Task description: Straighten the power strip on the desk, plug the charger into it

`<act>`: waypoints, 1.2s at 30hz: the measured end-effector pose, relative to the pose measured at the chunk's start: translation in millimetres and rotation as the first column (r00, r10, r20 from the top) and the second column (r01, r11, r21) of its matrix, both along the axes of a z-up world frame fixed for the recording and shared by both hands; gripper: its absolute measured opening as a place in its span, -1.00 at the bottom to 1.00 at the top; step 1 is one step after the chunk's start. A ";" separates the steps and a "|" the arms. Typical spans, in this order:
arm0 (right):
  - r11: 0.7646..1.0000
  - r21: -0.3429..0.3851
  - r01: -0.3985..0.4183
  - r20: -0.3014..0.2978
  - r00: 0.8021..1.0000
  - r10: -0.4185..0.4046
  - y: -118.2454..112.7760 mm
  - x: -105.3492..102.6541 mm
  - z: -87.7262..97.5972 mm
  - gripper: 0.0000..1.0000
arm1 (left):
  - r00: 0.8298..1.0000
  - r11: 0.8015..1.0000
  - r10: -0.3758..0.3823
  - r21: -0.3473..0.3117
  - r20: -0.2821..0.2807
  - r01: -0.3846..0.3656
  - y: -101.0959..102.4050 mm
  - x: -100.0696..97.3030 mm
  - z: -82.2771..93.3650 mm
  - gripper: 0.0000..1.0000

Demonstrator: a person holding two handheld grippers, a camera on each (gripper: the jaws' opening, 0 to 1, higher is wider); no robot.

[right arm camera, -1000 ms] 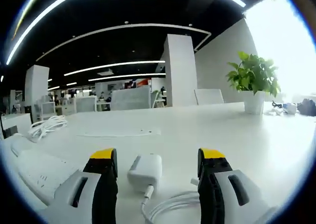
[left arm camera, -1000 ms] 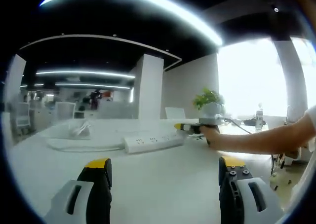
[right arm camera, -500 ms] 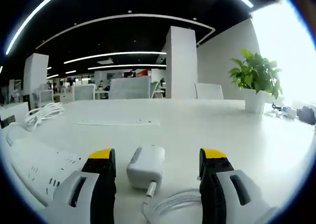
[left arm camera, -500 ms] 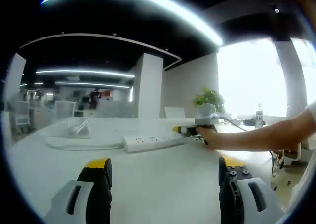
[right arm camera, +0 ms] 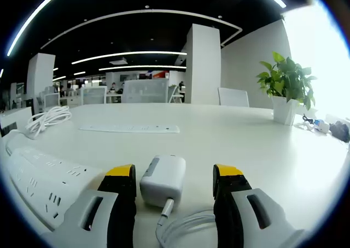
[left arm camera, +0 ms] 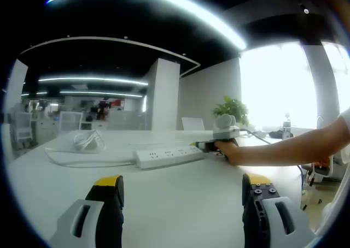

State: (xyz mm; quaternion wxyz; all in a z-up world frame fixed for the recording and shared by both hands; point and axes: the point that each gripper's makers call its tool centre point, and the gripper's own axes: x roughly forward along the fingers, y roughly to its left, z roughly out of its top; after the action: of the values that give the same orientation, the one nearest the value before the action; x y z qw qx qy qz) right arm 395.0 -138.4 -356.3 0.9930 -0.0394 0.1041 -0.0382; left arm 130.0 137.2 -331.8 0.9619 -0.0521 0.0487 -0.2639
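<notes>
Right tool (right arm camera: 174, 178), jaws wide, straddles the white charger (right arm camera: 163, 174) on the counter (right arm camera: 229, 139) beside the power strip (right arm camera: 44, 177). Left tool (left arm camera: 183, 185), jaws wide, holds nothing.

Right hand-held gripper (right arm camera: 175, 177) advanced around the charger (right arm camera: 163, 179).

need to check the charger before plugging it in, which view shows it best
The right gripper view: the white charger lies close between the right hand-held gripper's open jaws, its cable trailing toward the camera. In the left gripper view that spot is far off beside the power strip, and the charger can't be made out.
</notes>
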 end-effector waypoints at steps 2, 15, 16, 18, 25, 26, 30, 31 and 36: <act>1.000 -0.001 -0.013 -0.002 1.000 0.013 2.4 1.4 -0.5 0.09 | 1.000 1.000 0.001 0.001 -0.002 -0.001 -0.3 0.4 -0.5 0.84; 0.999 -0.015 -0.042 -0.045 0.998 0.041 6.4 -2.8 -8.5 -0.21 | 1.000 1.000 0.007 0.006 -0.003 -0.007 0.7 -1.0 -1.1 0.84; 0.999 -0.014 -0.049 -0.047 0.998 0.048 7.6 -3.4 -9.3 -0.29 | 1.000 1.000 0.008 0.007 -0.003 -0.008 1.0 -1.2 -1.0 0.84; 0.998 -0.012 -0.062 -0.048 0.997 0.061 10.2 -6.4 -9.6 -0.37 | 1.000 1.000 0.009 0.007 -0.002 -0.009 1.3 -1.5 -0.8 0.84; 0.997 0.012 -0.073 -0.052 0.996 0.074 8.8 -14.5 -9.3 -0.44 | 1.000 1.000 0.013 0.010 -0.004 -0.013 1.9 -2.6 -1.2 0.84; 0.997 0.018 -0.073 -0.054 0.996 0.074 7.5 -15.7 -9.2 -0.45 | 1.000 1.000 0.013 0.011 -0.004 -0.013 2.0 -2.6 -1.2 0.84; 0.993 0.072 -0.092 -0.057 0.994 0.097 8.2 -16.4 -10.2 -0.46 | 1.000 1.000 0.017 0.012 -0.002 -0.017 3.8 -3.1 -0.2 0.84; 0.992 0.076 -0.097 -0.058 0.993 0.102 8.4 -16.9 -10.1 -0.46 | 1.000 1.000 0.019 0.012 -0.002 -0.019 4.4 -3.1 -0.1 0.84; 0.988 0.098 -0.117 -0.059 0.991 0.123 10.2 -17.7 -10.2 -0.47 | 1.000 1.000 0.023 0.009 0.000 -0.023 5.7 -3.1 0.7 0.84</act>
State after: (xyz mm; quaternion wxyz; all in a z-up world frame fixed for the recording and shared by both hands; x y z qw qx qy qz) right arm 377.3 -128.2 -366.5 0.9904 0.0000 0.1354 0.0280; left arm 126.9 142.9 -331.1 0.9652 -0.0481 0.0492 -0.2525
